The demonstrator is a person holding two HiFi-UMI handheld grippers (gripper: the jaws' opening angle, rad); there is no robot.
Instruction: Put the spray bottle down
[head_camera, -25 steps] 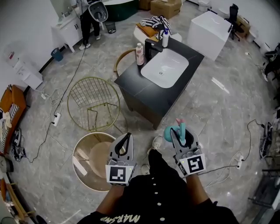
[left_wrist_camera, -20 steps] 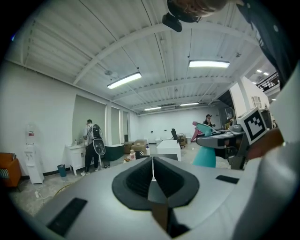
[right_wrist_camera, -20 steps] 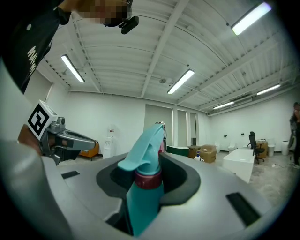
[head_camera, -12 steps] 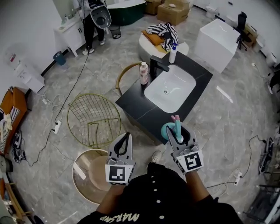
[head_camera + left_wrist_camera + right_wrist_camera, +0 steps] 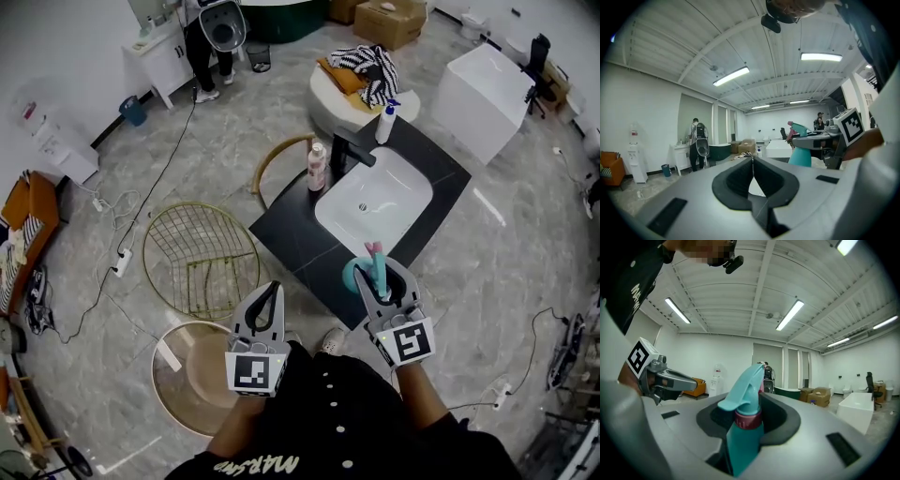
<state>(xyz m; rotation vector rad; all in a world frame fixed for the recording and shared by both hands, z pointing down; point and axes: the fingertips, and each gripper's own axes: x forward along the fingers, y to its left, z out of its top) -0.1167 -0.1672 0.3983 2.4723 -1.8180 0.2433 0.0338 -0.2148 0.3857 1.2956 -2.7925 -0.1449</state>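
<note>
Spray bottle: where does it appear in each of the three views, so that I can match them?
Head view: the spray bottle is right of centre, held in the right claw.
Left gripper view: at the right, teal, beyond the closed left claw.
Right gripper view: in the centre, clamped between the jaws.
Shared landmark: the cardboard boxes, at the top in the head view, and in the background of both gripper views.

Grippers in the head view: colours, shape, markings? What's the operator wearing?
Both the left gripper and right gripper are light grey wedges with black-padded jaws, each carrying a cube of black-and-white square markers. The person wears a black top with white buttons.
</note>
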